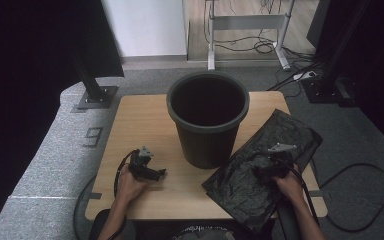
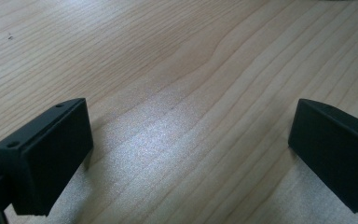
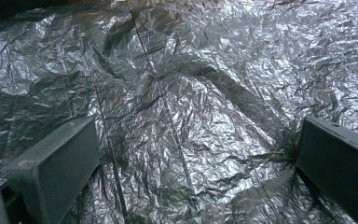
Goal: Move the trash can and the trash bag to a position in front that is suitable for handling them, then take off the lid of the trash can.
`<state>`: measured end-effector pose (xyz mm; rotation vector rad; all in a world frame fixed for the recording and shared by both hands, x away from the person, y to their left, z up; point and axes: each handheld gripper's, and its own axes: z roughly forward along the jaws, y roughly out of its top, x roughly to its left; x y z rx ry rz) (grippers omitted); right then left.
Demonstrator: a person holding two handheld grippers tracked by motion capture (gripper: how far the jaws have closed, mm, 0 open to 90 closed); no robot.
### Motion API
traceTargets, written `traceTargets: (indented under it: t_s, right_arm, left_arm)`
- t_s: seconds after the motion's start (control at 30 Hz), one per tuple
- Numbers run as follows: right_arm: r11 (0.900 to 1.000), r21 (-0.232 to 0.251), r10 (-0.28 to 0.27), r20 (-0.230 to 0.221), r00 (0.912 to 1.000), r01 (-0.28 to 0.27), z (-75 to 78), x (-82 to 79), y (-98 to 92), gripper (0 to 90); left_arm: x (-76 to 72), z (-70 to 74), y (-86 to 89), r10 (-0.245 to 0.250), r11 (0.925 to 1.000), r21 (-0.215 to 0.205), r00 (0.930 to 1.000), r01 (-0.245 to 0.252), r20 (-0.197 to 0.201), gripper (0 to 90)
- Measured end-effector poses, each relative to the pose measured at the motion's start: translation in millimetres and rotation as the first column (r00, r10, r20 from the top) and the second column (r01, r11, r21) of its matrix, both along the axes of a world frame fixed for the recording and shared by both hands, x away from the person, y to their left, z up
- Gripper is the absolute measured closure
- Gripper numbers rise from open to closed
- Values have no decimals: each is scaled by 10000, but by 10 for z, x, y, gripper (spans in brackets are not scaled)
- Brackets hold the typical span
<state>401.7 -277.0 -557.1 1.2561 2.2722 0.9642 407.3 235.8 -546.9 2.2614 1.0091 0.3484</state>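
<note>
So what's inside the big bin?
The bin looks dark inside; nothing shows against its inner wall. Its bottom is too shadowed to tell. Beside it, a black bag lies flat on the table.

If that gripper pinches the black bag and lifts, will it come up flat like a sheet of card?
Probably not. The bag is thin, crinkled film lying in loose folds, so it should droop and trail. It looks light for its spread. The right gripper, open over it, would likely gather only a pinch, and the glossy surface may slip.
</note>
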Motion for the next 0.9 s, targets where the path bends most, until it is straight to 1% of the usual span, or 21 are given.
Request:
traceTargets:
  t_s: [0.13, 0.27, 0.33, 0.37, 0.43, 0.47, 0.53, 0.63, 0.73, 0.9]
  right_arm:
    - [10000, -1, -12, 3, 10000, 12, 0, -1, 1, 0]
    - [10000, 0, -68, -7, 10000, 68, 1, -13, 5, 0]
    - [10000, -2, -62, -6, 10000, 62, 1, -13, 5, 0]
    - [10000, 0, -68, -2, 10000, 68, 0, -13, 6, 0]
    - [10000, 0, -68, -2, 10000, 68, 0, -13, 6, 0]
    - [10000, 0, -68, -2, 10000, 68, 0, -13, 6, 0]
    - [10000, -1, -87, -5, 10000, 87, 0, -15, 7, 0]
    - [10000, -2, -87, -6, 10000, 87, 0, -15, 7, 0]
    - [10000, -2, -94, -4, 10000, 94, 0, -16, 7, 0]
    - [9999, -4, -110, -3, 9999, 110, 0, -20, 8, 0]
  left_arm:
    - [6, 6, -8, 40, 10000, 26, 10000, -39, -78, 0]
    - [20, 29, -20, 41, 9999, 164, 9997, -38, -225, 0]
    - [25, 38, -14, 78, 10000, 9, 9995, -77, -295, 10]
    - [32, 59, 5, 26, 9994, -357, 9993, -40, -382, 10]
    - [35, 92, 17, 33, 9984, -560, 9994, -52, -336, 9]
    - [35, 92, 17, 33, 9984, -560, 9994, -52, -336, 9]
    - [39, 150, 32, 8, 9973, -735, 9999, -19, -153, 9]
    - [39, 190, 37, -13, 9968, -805, 10000, 10, -46, 9]
    - [45, 233, 33, -85, 9961, -878, 9999, 78, -71, 8]
    - [58, 322, 19, -298, 9969, -736, 9995, 292, -78, 3]
